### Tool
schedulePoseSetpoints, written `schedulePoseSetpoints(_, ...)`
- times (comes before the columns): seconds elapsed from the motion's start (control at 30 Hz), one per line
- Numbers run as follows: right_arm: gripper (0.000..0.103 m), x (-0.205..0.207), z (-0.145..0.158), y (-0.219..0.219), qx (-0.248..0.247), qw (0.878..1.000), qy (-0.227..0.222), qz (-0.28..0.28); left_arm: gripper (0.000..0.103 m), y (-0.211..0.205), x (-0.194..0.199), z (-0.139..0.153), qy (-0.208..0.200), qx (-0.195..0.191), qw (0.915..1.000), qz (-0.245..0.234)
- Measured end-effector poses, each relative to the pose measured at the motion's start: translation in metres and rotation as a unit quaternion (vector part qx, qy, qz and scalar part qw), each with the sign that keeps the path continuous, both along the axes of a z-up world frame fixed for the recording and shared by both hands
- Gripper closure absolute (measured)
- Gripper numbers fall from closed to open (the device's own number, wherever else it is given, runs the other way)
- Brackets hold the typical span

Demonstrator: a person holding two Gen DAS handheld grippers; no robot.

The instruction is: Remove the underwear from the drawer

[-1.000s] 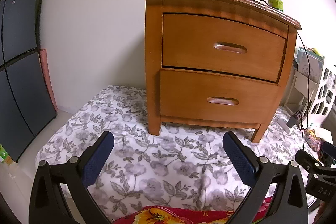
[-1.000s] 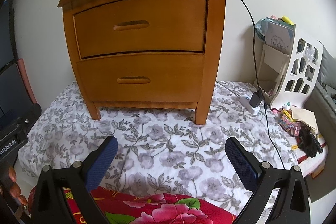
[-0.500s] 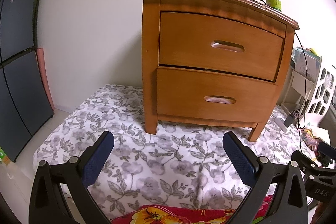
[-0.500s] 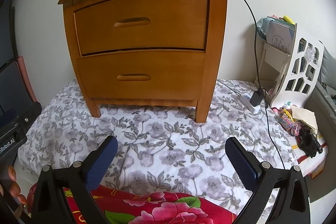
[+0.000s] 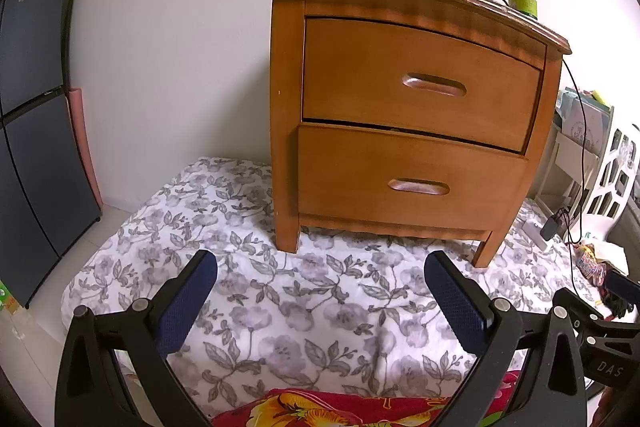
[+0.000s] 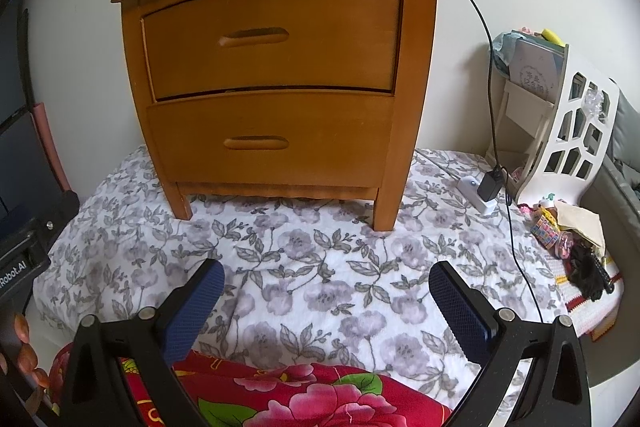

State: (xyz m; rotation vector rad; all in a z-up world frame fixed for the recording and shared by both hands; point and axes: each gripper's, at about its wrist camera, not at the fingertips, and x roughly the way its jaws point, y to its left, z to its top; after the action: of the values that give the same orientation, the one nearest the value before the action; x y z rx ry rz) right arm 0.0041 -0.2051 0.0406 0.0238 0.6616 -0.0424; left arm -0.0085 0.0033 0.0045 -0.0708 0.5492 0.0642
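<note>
Wooden nightstand (image 6: 276, 67) sits at 12 o'clock, both drawers closed. I hold left gripper (image 5: 320, 291) and right gripper (image 6: 326, 291) spread wide, empty; I hook one finger squarely into a drawer handle (image 6: 256, 143), pulling straight.

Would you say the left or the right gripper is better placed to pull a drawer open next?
Probably the right gripper. In its view the upper handle and lower handle sit nearly head-on; from the left gripper the nightstand is angled, handles off right. Both have open jaws and remain short of it.
</note>
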Motion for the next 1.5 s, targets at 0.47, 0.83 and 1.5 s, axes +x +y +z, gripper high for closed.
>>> schedulePoseSetpoints(0.47,0.000,0.002,-0.005,-0.001,-0.001,1.000,0.009,0.005,0.000,-0.001,0.011,-0.007,0.019,-0.002,0.9998,-0.004)
schedulePoseSetpoints(0.83,0.000,0.009,-0.012,-0.012,0.001,1.000,0.019,-0.001,0.000,-0.014,0.086,0.034,0.023,0.007,0.9984,-0.051)
schedulePoseSetpoints(1.5,0.000,0.032,-0.043,-0.014,0.016,0.997,0.066,0.022,0.000,-0.089,0.232,0.048,0.115,0.116,0.9697,-0.182)
